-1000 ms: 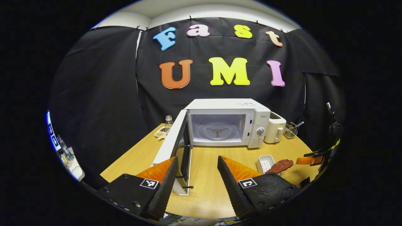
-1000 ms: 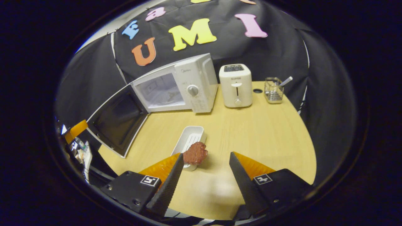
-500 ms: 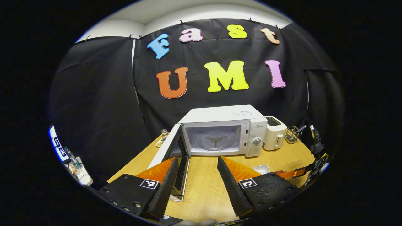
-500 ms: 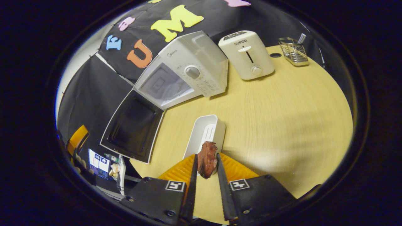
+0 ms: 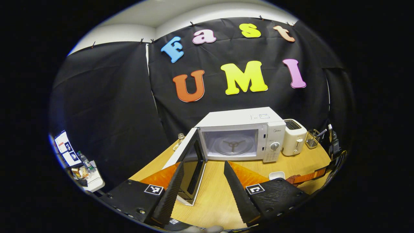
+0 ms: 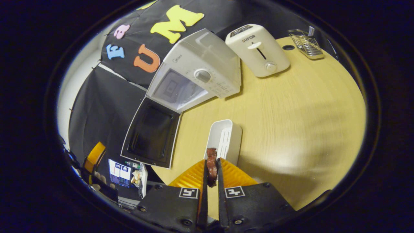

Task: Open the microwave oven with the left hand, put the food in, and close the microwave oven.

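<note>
Brown meat (image 6: 212, 165) pinched tight in the right tongs (image 6: 212, 181), white tray (image 6: 223, 139) just ahead; left tongs (image 5: 202, 189) spread wide facing the open microwave (image 5: 239, 136).

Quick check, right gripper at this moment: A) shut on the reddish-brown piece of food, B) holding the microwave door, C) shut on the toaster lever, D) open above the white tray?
A: in the right gripper view the right gripper has its jaws closed on both sides of the reddish-brown piece of food, just in front of the white plastic tray on the wooden table.
</note>
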